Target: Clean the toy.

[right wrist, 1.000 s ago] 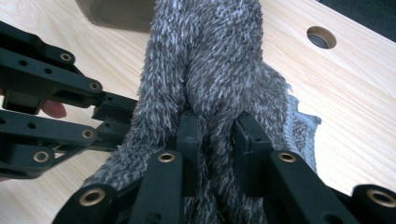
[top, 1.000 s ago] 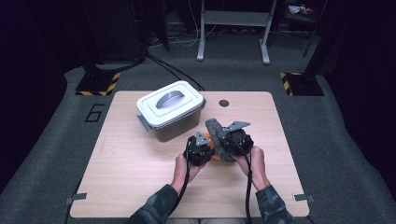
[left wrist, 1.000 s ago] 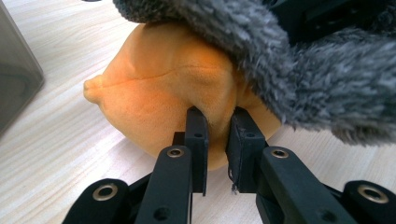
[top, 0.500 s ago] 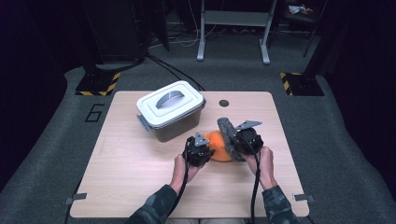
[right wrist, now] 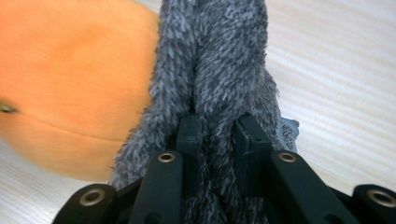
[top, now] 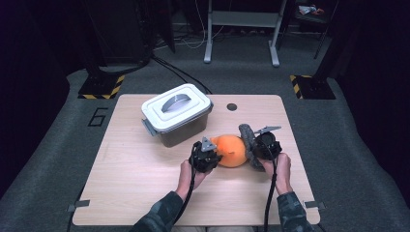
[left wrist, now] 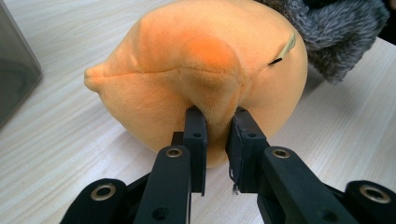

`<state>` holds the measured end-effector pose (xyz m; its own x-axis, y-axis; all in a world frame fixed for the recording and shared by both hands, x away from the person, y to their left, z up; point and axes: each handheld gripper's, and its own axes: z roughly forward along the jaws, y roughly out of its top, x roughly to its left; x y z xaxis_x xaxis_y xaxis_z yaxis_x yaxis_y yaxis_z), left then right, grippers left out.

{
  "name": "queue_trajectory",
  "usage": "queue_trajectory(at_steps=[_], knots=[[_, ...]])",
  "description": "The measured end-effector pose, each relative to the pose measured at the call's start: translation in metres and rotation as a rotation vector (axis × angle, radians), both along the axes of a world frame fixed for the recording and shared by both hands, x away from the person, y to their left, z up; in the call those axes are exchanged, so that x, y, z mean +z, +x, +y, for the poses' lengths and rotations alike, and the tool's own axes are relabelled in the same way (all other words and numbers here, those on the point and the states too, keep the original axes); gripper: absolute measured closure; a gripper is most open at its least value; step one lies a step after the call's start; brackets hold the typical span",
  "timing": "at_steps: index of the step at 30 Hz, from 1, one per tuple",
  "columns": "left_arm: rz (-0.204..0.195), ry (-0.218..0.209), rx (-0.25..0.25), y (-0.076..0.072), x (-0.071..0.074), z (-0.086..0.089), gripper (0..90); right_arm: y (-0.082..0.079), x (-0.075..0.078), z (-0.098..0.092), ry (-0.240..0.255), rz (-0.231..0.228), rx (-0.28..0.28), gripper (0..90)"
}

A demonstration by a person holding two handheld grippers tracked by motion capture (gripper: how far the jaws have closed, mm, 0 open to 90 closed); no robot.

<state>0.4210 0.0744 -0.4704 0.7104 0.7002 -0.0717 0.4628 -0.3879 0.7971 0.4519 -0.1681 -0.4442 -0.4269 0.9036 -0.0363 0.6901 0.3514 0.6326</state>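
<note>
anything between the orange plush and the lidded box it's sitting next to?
No loose object lies between the orange plush and the box, just bare table. The box's lid is on, so that blocks any way in. The grey fur piece sits on the plush's far side.

Rounded orange plush toy (top: 231, 151) with pointed tip, lying on the wooden table, touching shaggy grey fur piece (top: 247, 138) alongside.

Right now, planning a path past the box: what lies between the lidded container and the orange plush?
Bare wood. In the high view a narrow strip of table separates the lidded container from the orange plush; nothing lies in it.
</note>
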Motion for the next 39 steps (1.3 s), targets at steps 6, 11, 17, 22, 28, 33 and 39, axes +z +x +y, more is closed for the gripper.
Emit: queue_trajectory(at_steps=[6,11,17,22,28,33,39], knots=[[-0.003,-0.001,-0.001,0.0,0.0,0.0,78.4,0.007,-0.015,-0.007,-0.005,0.058,-0.033,74.0],[0.0,0.001,-0.004,0.0,0.0,0.002,78.3,0.014,-0.035,-0.011,-0.022,0.12,-0.044,73.9],[-0.002,0.0,-0.005,0.0,0.0,0.002,78.2,0.011,-0.034,-0.017,-0.008,0.112,-0.063,74.1],[0.0,-0.007,-0.002,0.0,-0.001,0.002,78.1,0.002,-0.005,-0.022,0.011,0.04,-0.069,74.1],[0.001,-0.003,-0.002,0.0,0.0,0.002,78.0,-0.013,0.033,-0.01,0.057,-0.053,-0.001,74.1],[-0.003,-0.002,-0.002,0.0,0.0,0.002,78.0,-0.023,0.053,0.019,0.065,-0.093,0.091,74.1],[-0.006,0.002,-0.01,0.0,0.0,0.001,78.0,-0.025,0.054,0.057,0.046,-0.094,0.193,74.0]])
